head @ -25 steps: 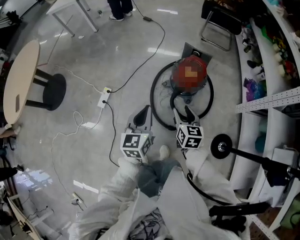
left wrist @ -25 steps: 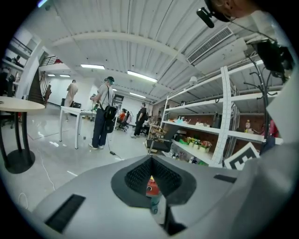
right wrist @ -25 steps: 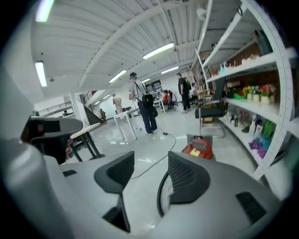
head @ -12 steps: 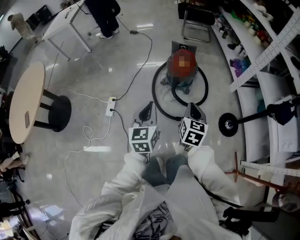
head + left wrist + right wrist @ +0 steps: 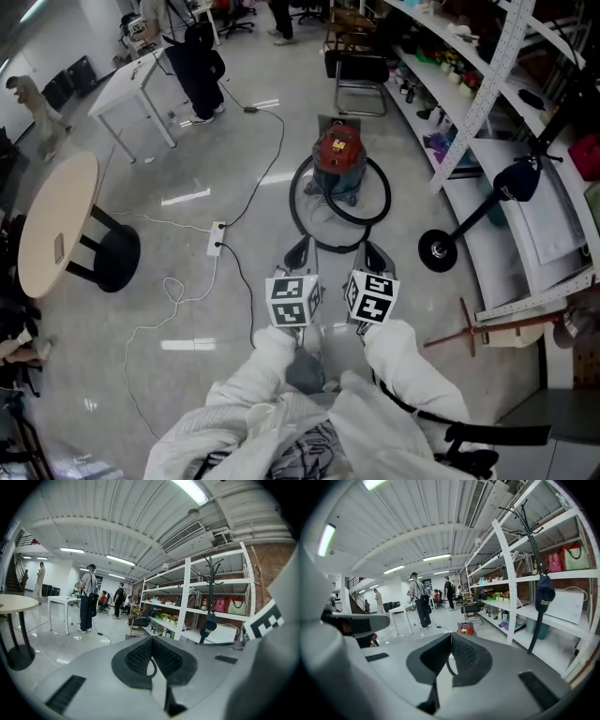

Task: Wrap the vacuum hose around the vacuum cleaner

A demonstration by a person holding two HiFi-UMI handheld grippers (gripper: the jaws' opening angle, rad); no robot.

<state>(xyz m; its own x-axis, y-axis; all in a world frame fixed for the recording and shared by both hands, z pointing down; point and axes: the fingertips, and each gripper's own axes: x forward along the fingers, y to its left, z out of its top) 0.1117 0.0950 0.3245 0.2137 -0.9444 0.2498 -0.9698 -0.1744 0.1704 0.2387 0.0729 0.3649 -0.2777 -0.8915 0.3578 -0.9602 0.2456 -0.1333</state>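
Observation:
The red vacuum cleaner (image 5: 337, 153) stands on the floor ahead of me, with its black hose (image 5: 293, 202) lying in loops around its base. My left gripper (image 5: 298, 251) and right gripper (image 5: 373, 254) are held side by side near my body, short of the hose and touching nothing. In the left gripper view the left gripper (image 5: 151, 641) has its pads together with nothing between them. The right gripper (image 5: 450, 638) is likewise shut and empty, and the vacuum cleaner (image 5: 465, 629) shows small beyond its tips.
A white power strip (image 5: 217, 238) with cables trails across the floor at left. A round table (image 5: 54, 230), a white table (image 5: 141, 84) with a person (image 5: 197, 61) beside it, a chair (image 5: 361, 70), shelving (image 5: 487, 84) and a round-based stand (image 5: 437, 251) surround the area.
The head view has lifted and taken in more of the room. Both grippers have drawn back from the vacuum and hose, which now lie farther ahead.

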